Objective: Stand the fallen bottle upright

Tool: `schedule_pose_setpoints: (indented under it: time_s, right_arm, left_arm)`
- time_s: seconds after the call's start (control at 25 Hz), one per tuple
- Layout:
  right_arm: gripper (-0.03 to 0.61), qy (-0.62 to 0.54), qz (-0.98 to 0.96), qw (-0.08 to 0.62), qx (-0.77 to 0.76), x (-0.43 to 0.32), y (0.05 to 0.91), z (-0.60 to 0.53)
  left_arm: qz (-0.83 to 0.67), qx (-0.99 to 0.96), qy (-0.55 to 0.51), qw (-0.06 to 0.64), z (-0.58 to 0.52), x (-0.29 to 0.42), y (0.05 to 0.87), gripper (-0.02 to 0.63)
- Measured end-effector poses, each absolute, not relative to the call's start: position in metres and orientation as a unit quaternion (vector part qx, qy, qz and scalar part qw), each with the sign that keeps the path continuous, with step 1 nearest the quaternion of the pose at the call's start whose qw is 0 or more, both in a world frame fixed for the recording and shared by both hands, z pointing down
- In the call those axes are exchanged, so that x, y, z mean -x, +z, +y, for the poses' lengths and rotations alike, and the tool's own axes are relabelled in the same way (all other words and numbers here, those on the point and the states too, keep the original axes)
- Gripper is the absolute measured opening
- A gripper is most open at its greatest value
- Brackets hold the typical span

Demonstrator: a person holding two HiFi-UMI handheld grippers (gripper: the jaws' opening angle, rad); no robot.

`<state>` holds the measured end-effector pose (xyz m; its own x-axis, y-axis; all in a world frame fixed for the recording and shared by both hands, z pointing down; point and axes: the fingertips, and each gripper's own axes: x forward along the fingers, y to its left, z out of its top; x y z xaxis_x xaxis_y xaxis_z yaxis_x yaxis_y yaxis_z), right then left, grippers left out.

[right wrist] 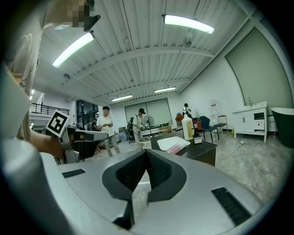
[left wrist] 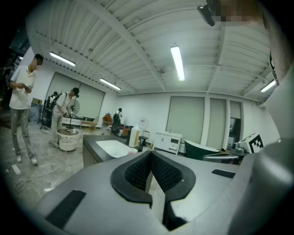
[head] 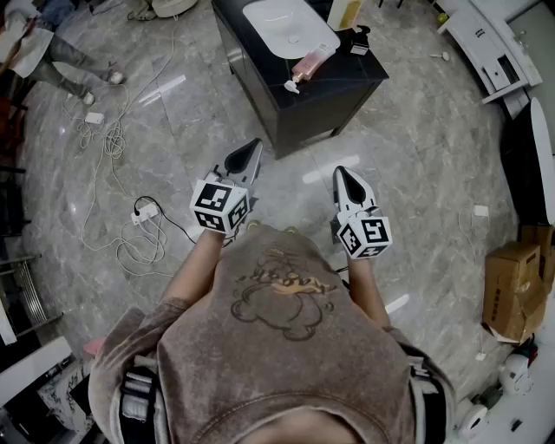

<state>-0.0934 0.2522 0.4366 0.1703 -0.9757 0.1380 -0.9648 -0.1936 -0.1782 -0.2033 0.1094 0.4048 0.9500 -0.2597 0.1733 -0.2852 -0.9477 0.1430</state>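
at 9 o'clock loose cables (head: 113, 147) and a power strip (head: 144, 211) trail over the floor (head: 408, 156). a strip of bare floor lies between us and the cabinet (head: 295, 113) at 12 o'clock. our left gripper (head: 251, 147) hangs over that strip, its fingers clenched tip to tip on nothing. the bottle (head: 310, 62) lies on its side on the cabinet top, just beside the sink (head: 277, 26), with its pump at the front edge, well apart from both grippers. our right gripper (head: 341, 173) is clenched and empty too, near the cabinet's front corner. at 3 o'clock a box (head: 512, 286) stands with open floor before it.
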Motion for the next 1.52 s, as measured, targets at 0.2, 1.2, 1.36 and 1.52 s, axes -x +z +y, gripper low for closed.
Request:
schedule_pose_setpoints:
  time_s: [0.2,1.2,1.36,1.52]
  right_arm:
    - [-0.005,-0.111,0.638,0.03,0.761,0.092,0.437,0.257]
    - [-0.005,-0.13,0.678,0.031,0.723,0.031,0.47,0.219]
    - [-0.005,-0.128,0.681,0.029,0.72,0.006,0.469,0.191]
    - [-0.005,-0.126,0.682,0.029,0.719,-0.016,0.468,0.159]
  left_arm:
    - [-0.145,-0.983,0.075,0.084,0.115,0.199,0.402,0.02]
    - [-0.187,-0.976,0.062,0.094,0.082,0.144,0.43,0.02]
    - [-0.186,-0.976,0.06,0.095,0.054,0.117,0.431,0.018]
    - [-0.181,-0.977,0.061,0.092,0.024,0.094,0.43,0.02]
